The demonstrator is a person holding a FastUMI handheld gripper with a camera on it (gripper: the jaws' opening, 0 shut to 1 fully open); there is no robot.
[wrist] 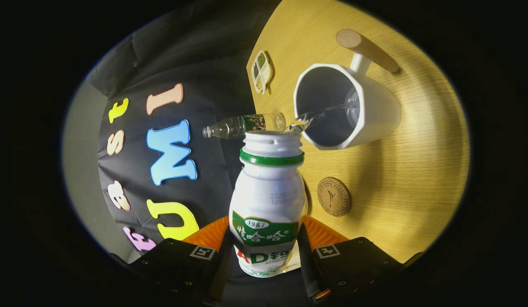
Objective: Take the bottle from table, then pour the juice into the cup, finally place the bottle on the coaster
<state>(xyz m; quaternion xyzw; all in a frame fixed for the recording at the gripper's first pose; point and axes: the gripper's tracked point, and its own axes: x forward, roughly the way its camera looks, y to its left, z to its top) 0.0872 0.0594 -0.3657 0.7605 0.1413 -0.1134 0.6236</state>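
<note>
Gripper (266,249): clamped on bottle (267,200), lower body hidden between fingers
Stream: clear, hard to trace, entered cup (347,106)
Coaster (334,196): bare

The white bottle (267,200) with a green neck ring, uncapped and tipped, sends a clear stream (328,114) into the white cup (347,106) with a wooden handle, while the round cork coaster (334,196) lies bare beside them.
</note>
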